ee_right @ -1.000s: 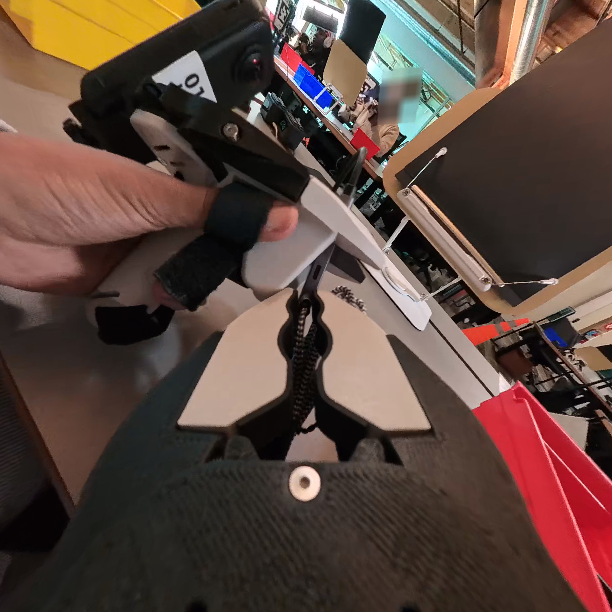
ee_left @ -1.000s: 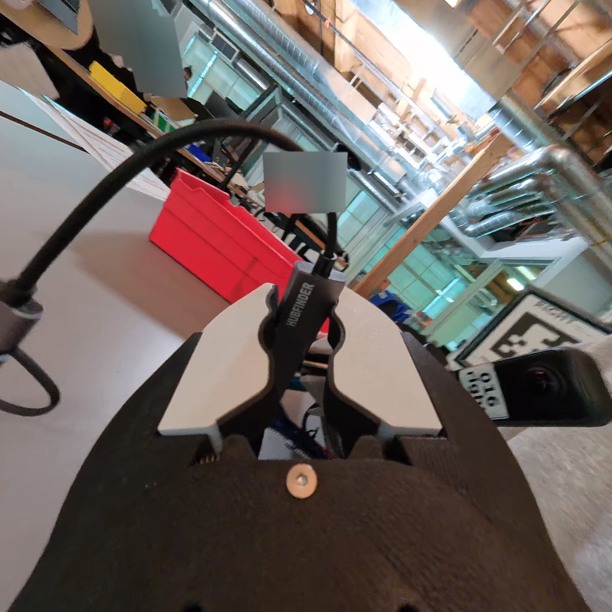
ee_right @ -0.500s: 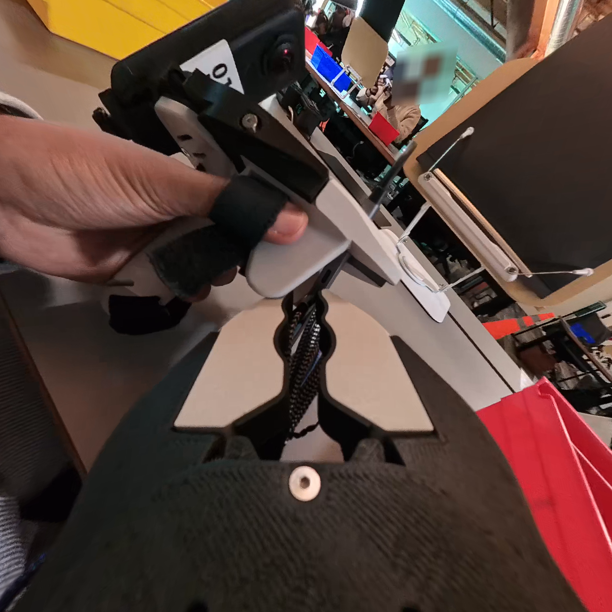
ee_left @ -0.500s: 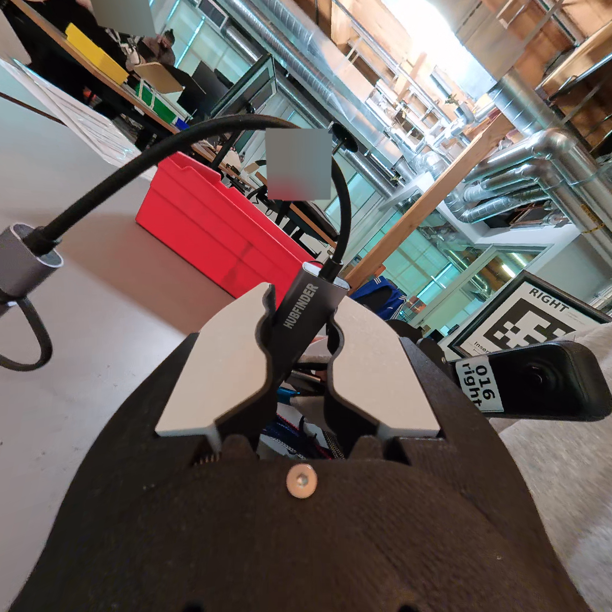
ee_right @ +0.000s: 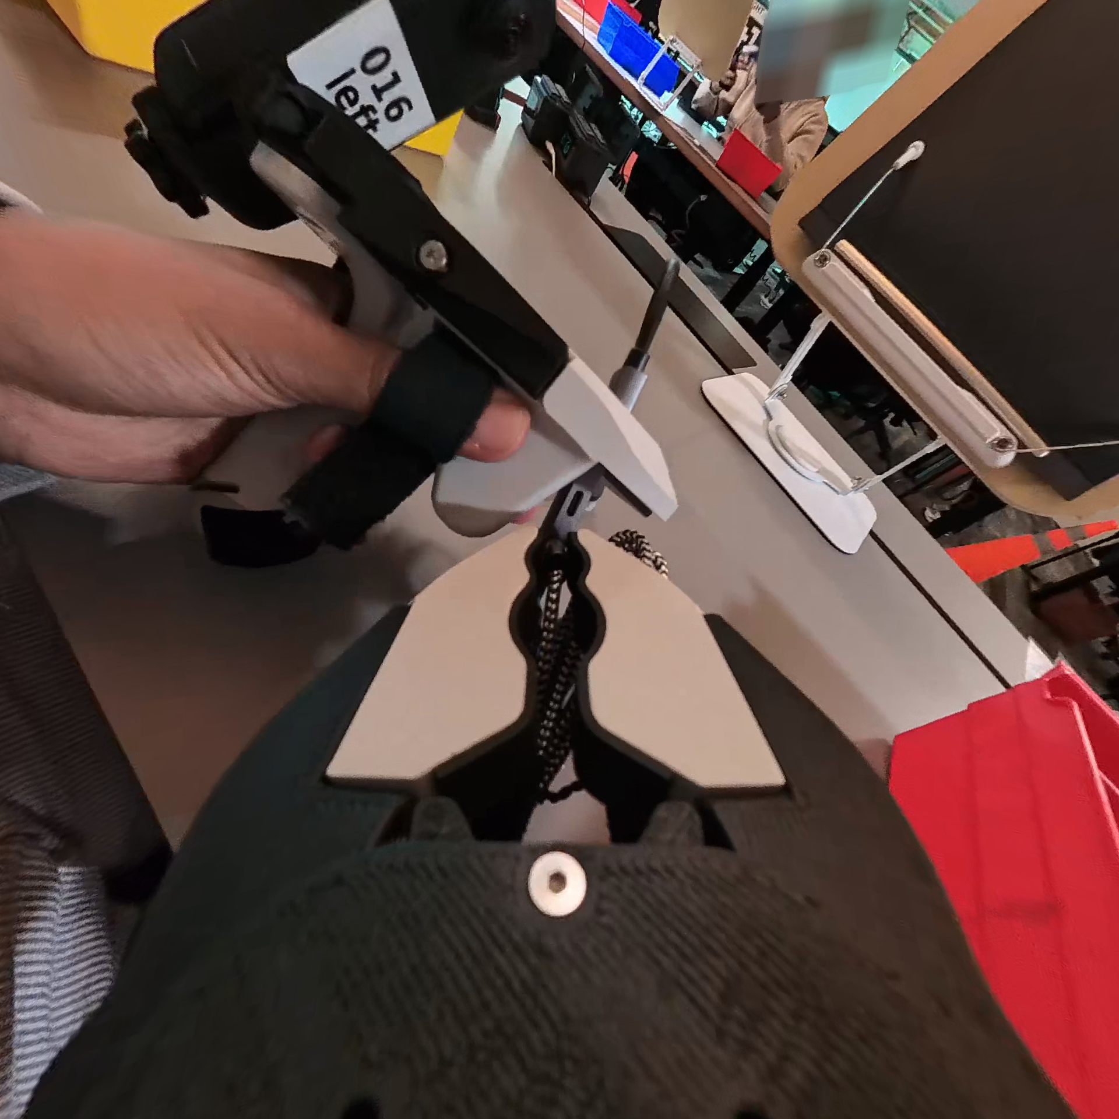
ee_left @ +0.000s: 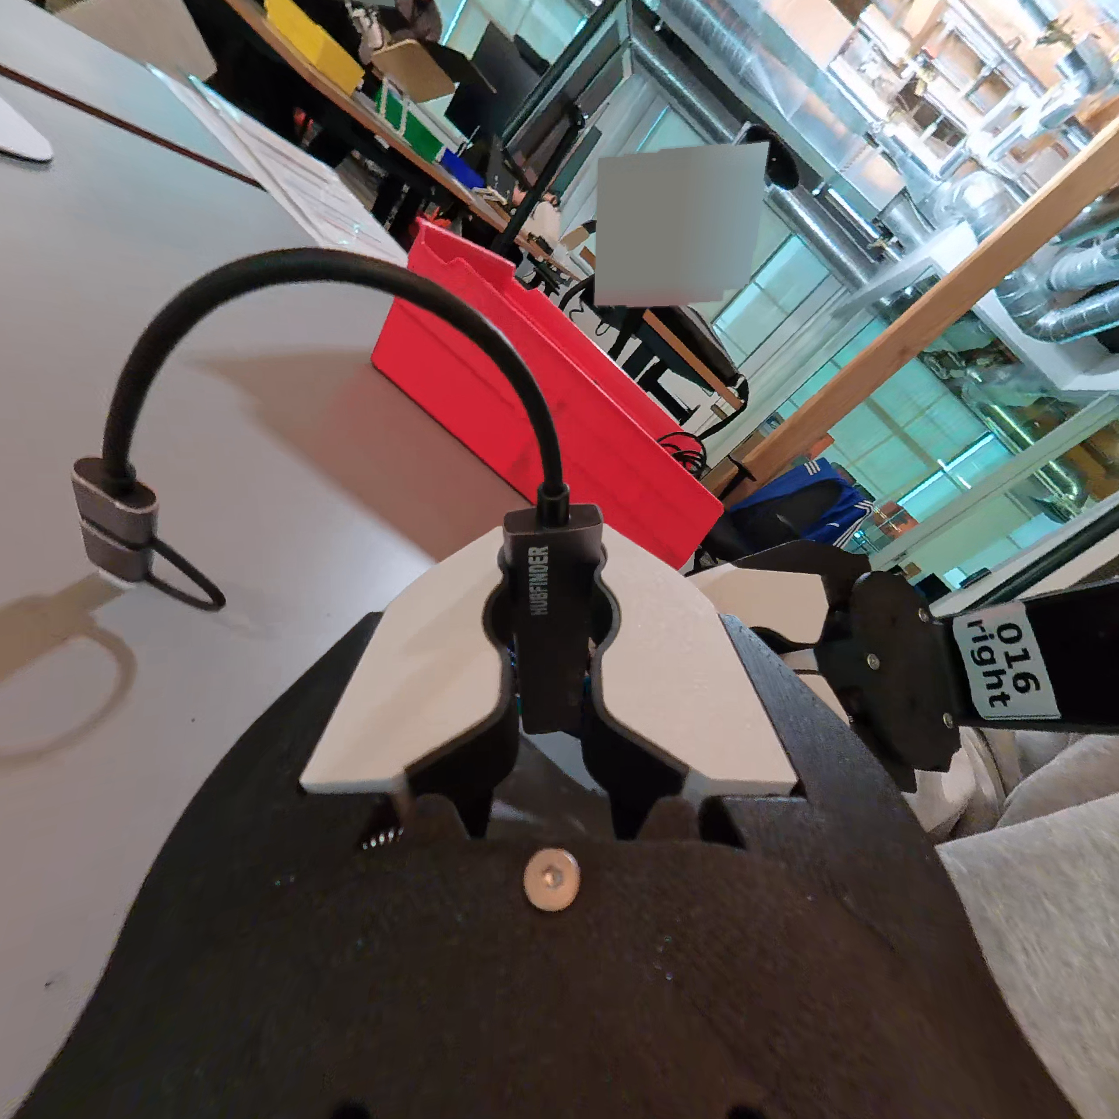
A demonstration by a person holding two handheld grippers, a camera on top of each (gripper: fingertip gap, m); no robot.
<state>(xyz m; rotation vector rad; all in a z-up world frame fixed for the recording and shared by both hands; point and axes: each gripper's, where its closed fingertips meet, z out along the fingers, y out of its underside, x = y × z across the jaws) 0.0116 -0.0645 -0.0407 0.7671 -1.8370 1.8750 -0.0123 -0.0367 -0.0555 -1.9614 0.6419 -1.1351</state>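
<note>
My left gripper [ee_left: 552,560] is shut on a dark grey hub [ee_left: 552,611] with white lettering. A black cable [ee_left: 339,275] arcs from the hub's top over to the left and ends in a grey plug [ee_left: 112,527] hanging just above the table. My right gripper [ee_right: 557,545] is shut on a black-and-white braided cable [ee_right: 556,660]. The braided cable's tip sits right at the hub's lower end [ee_right: 574,501], under the left gripper's fingers [ee_right: 611,442]. I cannot tell if it is plugged in. A hand [ee_right: 181,357] holds the left gripper.
A red bin [ee_left: 545,412] stands on the grey table [ee_left: 212,424] behind the hub and also shows in the right wrist view [ee_right: 999,860]. A monitor's white stand base [ee_right: 793,466] lies beyond the grippers. The right gripper's black body [ee_left: 890,660] is close on the right. My left and right fingertips are right by each other.
The two grippers have closed in on each other, bringing the braided cable's tip up to the hub's end. The left gripper has tilted down; the grey plug now hangs farther from it.
</note>
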